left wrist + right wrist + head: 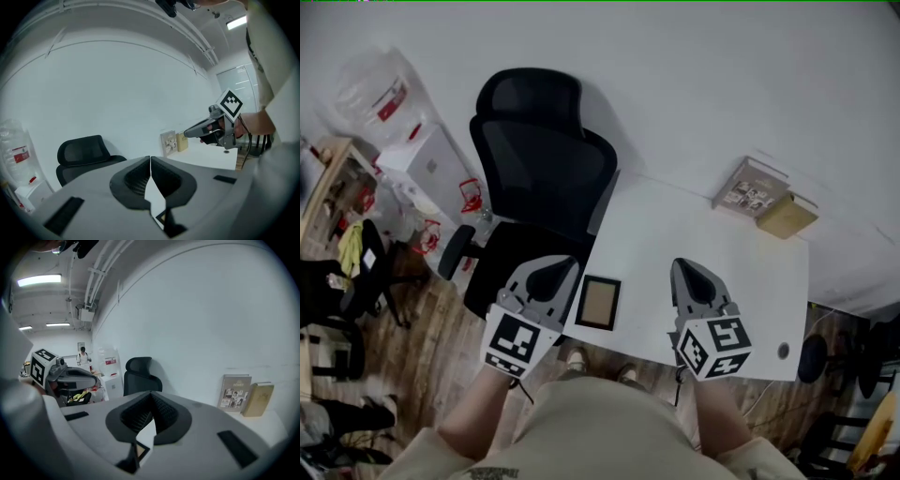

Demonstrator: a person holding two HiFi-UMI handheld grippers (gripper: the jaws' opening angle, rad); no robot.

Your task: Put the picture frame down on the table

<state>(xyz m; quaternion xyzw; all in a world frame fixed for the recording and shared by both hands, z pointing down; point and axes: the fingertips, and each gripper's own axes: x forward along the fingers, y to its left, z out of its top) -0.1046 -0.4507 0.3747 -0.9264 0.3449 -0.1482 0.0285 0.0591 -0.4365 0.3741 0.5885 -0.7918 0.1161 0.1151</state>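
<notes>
A white wall [722,84] fills the far side of the scene. A white table [703,234] stands against it, seen from above. A black office chair [548,159] sits at the table's far left edge, over a wooden floor [412,347].

A person stands at the near edge and holds a hand-held gripper in each hand, each with a marker cube at its near end. The left hand-held gripper [551,272] hovers over the table's left edge, beside the chair seat. Its jaws are pressed together with nothing between them. The right hand-held gripper [689,277] hovers above the near middle of the table. Its jaws also meet at the tips, with nothing held.

Two books are at the far right of the table by the wall. One is a grey book [753,186] with small photos on its cover, and a tan book [787,216] is just beside it.

The picture frame [598,302], dark-edged with a brown centre, lies flat on the table near the left edge. It sits between the two hand-held grippers, closer to the left one, and neither touches it.
</notes>
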